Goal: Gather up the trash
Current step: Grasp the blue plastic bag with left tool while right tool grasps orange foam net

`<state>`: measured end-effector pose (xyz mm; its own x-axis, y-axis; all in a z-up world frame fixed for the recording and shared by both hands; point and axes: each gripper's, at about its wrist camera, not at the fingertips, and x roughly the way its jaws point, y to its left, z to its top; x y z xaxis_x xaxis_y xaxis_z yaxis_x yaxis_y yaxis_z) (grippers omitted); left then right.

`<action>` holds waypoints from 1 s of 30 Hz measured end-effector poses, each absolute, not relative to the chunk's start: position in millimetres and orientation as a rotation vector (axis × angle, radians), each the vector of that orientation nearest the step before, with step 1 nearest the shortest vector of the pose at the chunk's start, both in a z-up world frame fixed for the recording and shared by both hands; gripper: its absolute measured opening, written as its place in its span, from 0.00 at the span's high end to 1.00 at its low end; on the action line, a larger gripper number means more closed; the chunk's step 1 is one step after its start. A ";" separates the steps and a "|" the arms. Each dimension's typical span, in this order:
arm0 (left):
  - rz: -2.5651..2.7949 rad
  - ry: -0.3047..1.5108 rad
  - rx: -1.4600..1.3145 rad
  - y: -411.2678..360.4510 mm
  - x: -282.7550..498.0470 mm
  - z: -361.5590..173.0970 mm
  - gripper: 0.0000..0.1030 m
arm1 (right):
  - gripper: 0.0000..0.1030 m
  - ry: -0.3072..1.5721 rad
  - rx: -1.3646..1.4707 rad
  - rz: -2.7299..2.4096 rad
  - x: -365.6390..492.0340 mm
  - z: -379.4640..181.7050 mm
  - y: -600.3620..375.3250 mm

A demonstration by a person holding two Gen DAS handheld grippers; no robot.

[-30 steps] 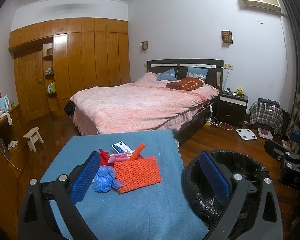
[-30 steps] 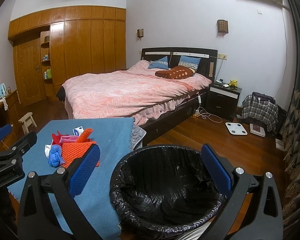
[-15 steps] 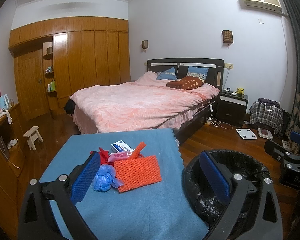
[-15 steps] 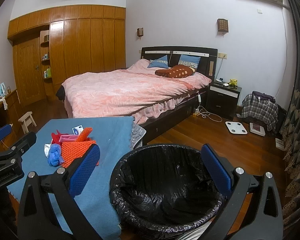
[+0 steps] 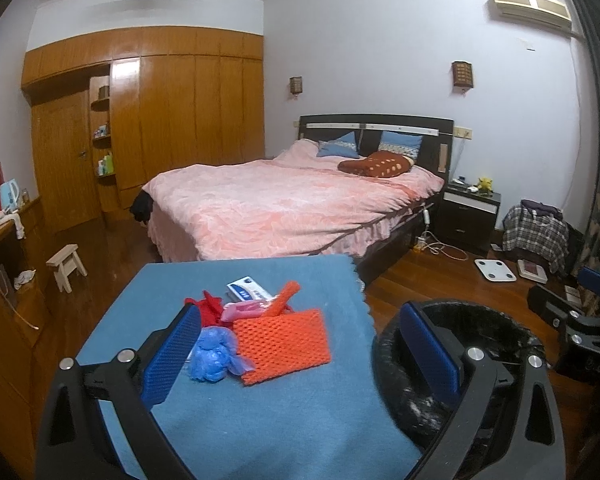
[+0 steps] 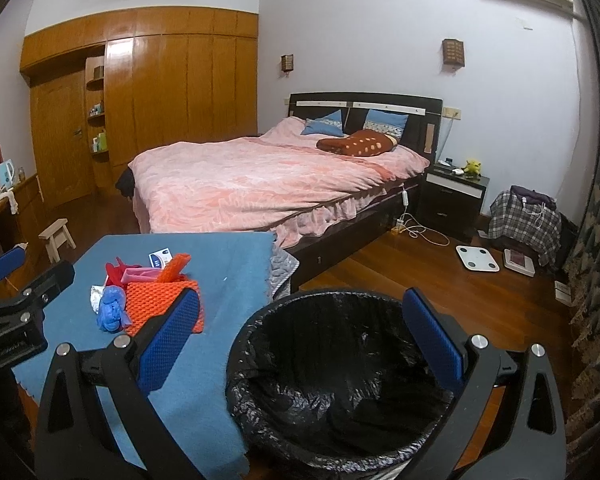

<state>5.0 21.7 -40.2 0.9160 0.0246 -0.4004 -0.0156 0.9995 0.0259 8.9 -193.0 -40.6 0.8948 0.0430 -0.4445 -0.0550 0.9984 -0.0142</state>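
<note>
Desk (image 5: 260, 420) with blue cloth, black-lined trash bin (image 6: 340, 380) just right of it. Left gripper (image 5: 300, 354) level above desk, jaws wide, empty. Right gripper (image 6: 304, 334) over bin, jaws wide, empty. Trash heap mid-desk: orange mesh (image 5: 282, 344), blue bag (image 5: 212, 354), pink wrapper (image 5: 246, 310).

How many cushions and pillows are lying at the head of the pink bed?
3: a blue pillow on the left, a second blue pillow on the right against the dark headboard, and a brown dotted cushion lying in front of them. Others may be hidden under the bedspread.
</note>
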 end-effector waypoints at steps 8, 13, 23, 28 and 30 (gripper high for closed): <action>0.168 0.434 0.047 68.9 19.7 -54.3 0.06 | 0.05 0.491 -0.043 0.123 45.2 -52.2 -154.5; 0.254 0.492 0.038 107.8 33.6 -75.8 0.06 | 0.05 0.522 -0.047 0.193 75.2 -69.3 -120.3; 0.311 0.538 0.026 158.0 67.5 -117.4 0.06 | 0.05 0.613 -0.083 0.273 131.3 -126.0 -58.0; 0.320 0.580 0.013 174.6 84.1 -139.7 0.06 | 0.05 0.684 -0.110 0.273 157.8 -158.9 -39.6; 0.320 0.599 0.007 179.0 90.2 -147.6 0.06 | 0.05 0.704 -0.113 0.270 167.4 -170.3 -34.1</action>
